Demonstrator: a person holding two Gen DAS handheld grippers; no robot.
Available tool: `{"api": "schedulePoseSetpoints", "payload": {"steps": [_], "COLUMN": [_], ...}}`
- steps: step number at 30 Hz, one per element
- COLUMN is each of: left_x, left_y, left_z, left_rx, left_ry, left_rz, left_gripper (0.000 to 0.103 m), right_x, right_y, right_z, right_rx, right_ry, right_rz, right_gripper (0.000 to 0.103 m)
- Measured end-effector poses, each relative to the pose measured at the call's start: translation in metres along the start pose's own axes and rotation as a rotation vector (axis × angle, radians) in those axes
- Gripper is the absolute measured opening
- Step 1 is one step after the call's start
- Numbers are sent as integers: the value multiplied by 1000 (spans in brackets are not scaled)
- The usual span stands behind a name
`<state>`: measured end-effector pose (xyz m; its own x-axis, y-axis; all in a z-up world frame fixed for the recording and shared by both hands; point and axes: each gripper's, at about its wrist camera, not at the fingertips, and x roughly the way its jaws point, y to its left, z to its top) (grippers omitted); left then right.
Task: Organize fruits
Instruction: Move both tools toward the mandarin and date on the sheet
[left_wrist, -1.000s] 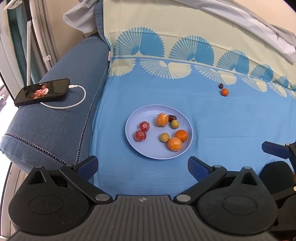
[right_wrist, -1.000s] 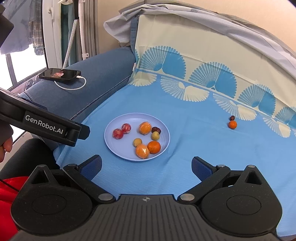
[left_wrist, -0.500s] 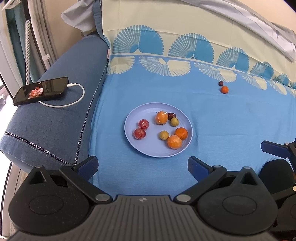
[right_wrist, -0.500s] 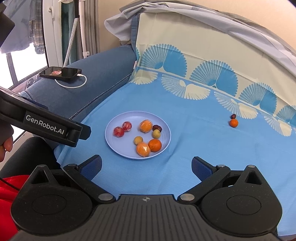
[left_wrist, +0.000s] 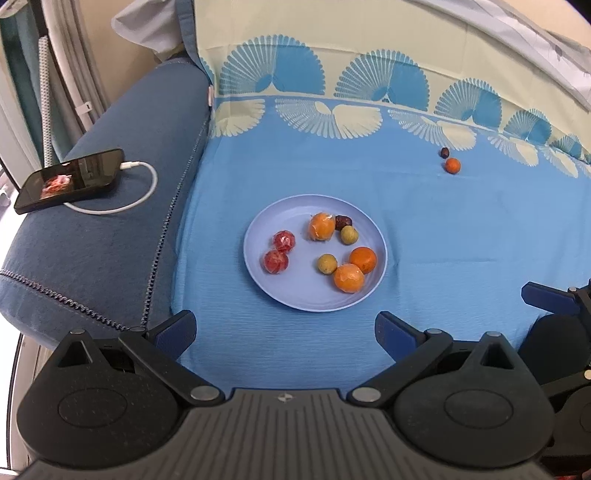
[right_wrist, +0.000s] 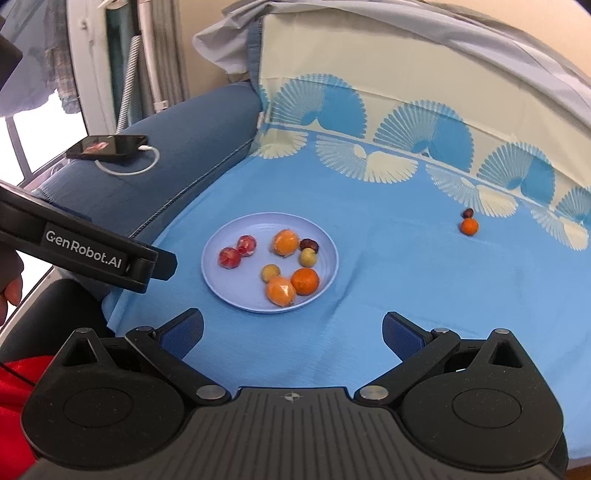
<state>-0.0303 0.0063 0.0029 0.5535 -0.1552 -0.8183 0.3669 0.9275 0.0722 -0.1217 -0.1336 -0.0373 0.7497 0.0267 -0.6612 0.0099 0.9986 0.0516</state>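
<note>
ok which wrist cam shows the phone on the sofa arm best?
Left wrist view: the phone appears larger, seen from above, with its lit screen and plugged-in white cable plain. Right wrist view shows the phone smaller, at a shallow angle, its screen foreshortened.

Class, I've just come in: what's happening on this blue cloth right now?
A person holds two grippers, both open and empty, short of a round pale-blue plate. The left gripper and right gripper touch nothing. Eight small fruits sit on the plate; a small orange fruit and a dark round fruit lie apart on the cloth.
</note>
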Motion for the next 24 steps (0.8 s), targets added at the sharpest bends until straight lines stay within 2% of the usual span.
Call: {"api": "schedulePoseSetpoints", "payload": {"steps": [6, 11, 14, 18, 22, 24], "left_x": [15, 31, 46, 73, 105, 121], "left_y": [-18, -33, -40, -49, -61, -68], "left_z": [17, 39, 58, 82, 108, 123], "left_rx": [16, 23, 22, 10, 4, 12], "left_ry": [36, 53, 57, 81, 112, 113], "left_rz": [-17, -18, -6, 16, 32, 44], "left_gripper": [103, 103, 103, 103, 103, 103], "right_x": [8, 26, 49, 109, 186, 216], "right_y": [-33, -81, -116, -170, -233, -261], "right_z": [-2, 3, 11, 17, 28, 35], "right_rx": [88, 171, 203, 197, 238, 261], "right_ry": [-14, -58, -114, -182, -149, -153], "right_rz": [-47, -144, -211, -319, -391, -388], "right_gripper": [102, 102, 102, 102, 102, 102]}}
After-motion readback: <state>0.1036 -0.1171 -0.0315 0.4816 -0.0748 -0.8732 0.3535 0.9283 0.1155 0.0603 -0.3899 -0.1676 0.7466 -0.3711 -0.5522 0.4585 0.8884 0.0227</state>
